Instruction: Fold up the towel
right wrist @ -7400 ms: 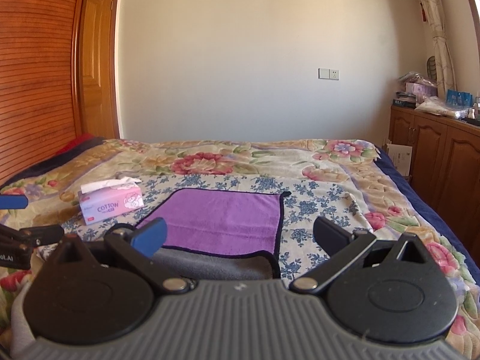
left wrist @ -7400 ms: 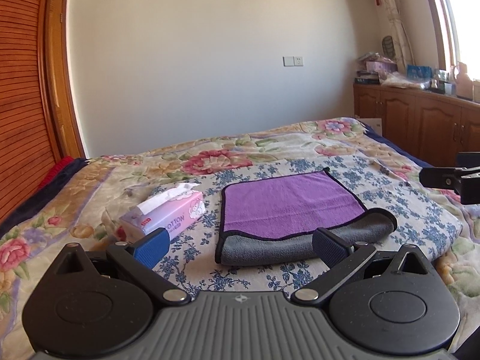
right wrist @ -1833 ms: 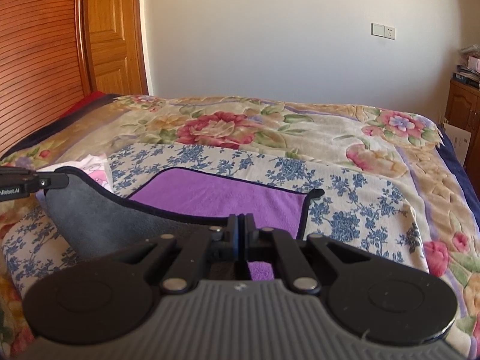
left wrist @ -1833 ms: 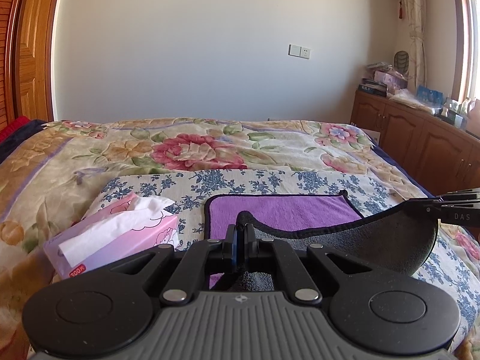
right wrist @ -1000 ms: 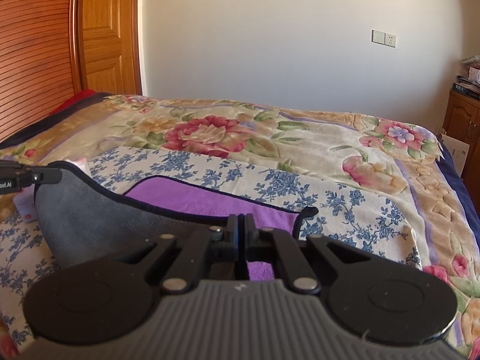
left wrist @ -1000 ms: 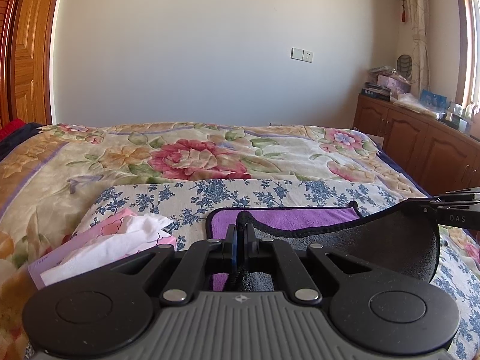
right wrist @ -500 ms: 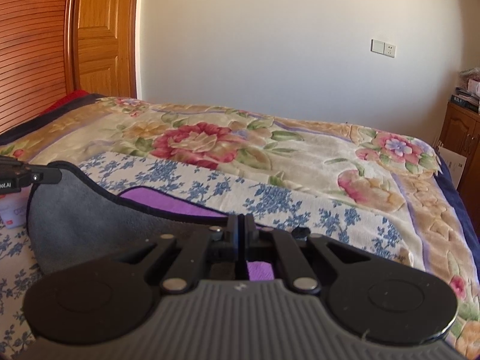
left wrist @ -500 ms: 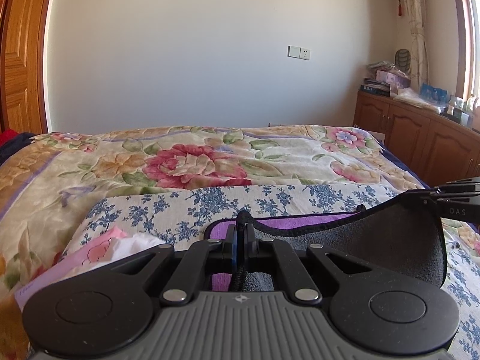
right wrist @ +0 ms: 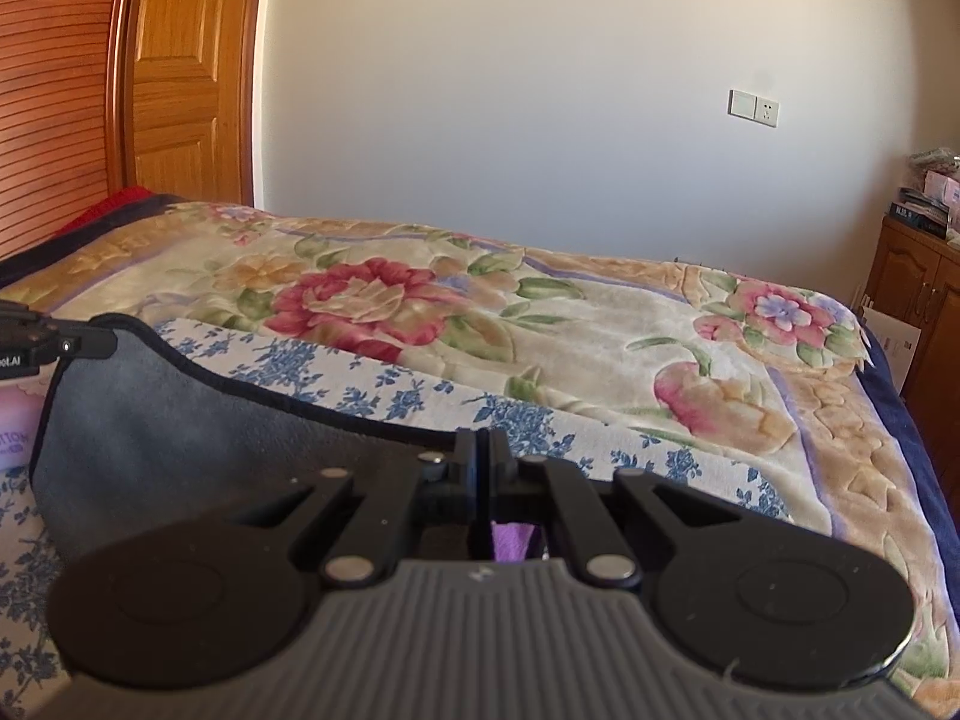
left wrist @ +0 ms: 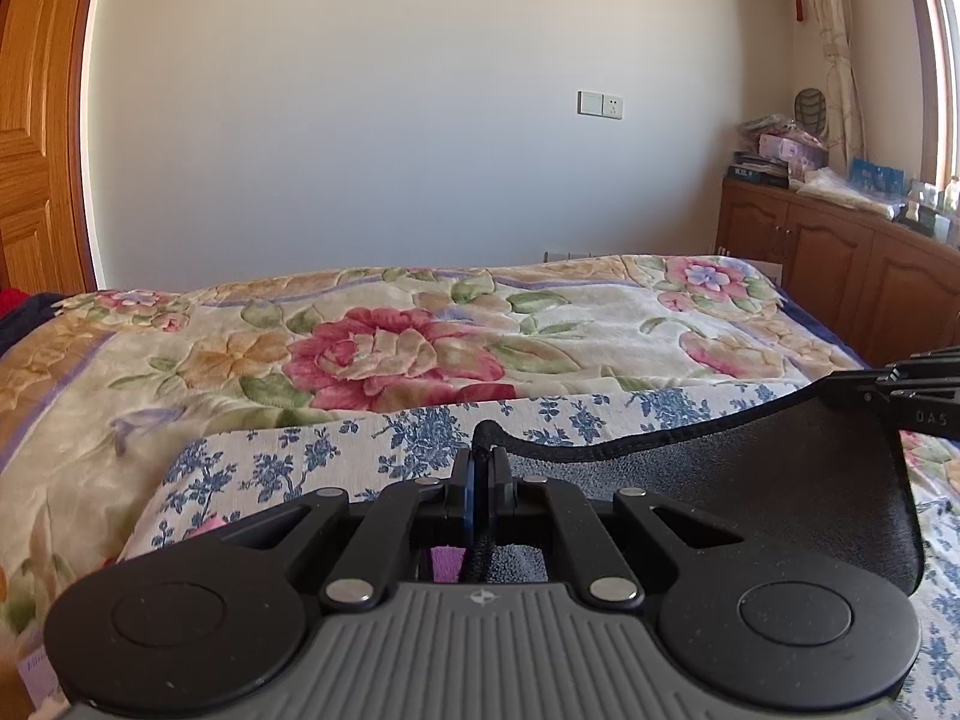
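The towel is grey on one face and purple on the other, with a dark hem. In the left wrist view its grey face [left wrist: 750, 480] stretches from my left gripper [left wrist: 480, 456] to my right gripper [left wrist: 900, 396] at the right edge. My left gripper is shut on one towel corner. In the right wrist view my right gripper [right wrist: 480, 450] is shut on the other corner, and the grey face [right wrist: 180, 420] runs left to my left gripper [right wrist: 78, 342]. A sliver of purple [right wrist: 510, 540] shows under the fingers. The towel edge hangs lifted above the bed.
The bed has a floral blanket [left wrist: 390, 354] with a blue-flowered cloth [left wrist: 270, 468] under the towel. A pink tissue box [right wrist: 15, 420] sits at the left. Wooden cabinets [left wrist: 840, 282] with clutter stand at the right; a wooden door [right wrist: 180, 78] is at the left.
Both grippers have carried the held towel edge forward over the bed. The purple face is now almost fully covered by the grey face, and the tissue box has slid out of the left view.
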`<state>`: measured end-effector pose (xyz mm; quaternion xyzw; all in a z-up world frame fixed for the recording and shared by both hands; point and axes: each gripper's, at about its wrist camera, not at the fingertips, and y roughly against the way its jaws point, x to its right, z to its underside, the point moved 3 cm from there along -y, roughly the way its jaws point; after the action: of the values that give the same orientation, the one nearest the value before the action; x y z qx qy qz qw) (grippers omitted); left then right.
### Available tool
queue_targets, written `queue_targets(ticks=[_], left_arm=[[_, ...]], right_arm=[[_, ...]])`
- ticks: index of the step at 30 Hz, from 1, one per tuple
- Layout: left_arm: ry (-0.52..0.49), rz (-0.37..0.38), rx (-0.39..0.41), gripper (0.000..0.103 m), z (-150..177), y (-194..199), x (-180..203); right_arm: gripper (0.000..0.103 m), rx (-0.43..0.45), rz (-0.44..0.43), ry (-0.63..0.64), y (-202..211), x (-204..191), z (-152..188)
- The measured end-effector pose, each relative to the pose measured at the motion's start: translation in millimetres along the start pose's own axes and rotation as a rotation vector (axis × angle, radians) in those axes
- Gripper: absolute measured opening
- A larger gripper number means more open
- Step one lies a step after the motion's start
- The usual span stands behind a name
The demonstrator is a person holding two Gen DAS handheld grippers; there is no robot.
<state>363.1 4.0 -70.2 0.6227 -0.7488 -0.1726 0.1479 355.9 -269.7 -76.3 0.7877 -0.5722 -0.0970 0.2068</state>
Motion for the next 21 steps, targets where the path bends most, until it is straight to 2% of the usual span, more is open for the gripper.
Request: queue_targets(ticks=[21], left_arm=[[-0.045,-0.053,0.016,0.005,-8,-44,1]], right_arm=[[0.004,-0.013,0.035,0.024,-43,12,6]])
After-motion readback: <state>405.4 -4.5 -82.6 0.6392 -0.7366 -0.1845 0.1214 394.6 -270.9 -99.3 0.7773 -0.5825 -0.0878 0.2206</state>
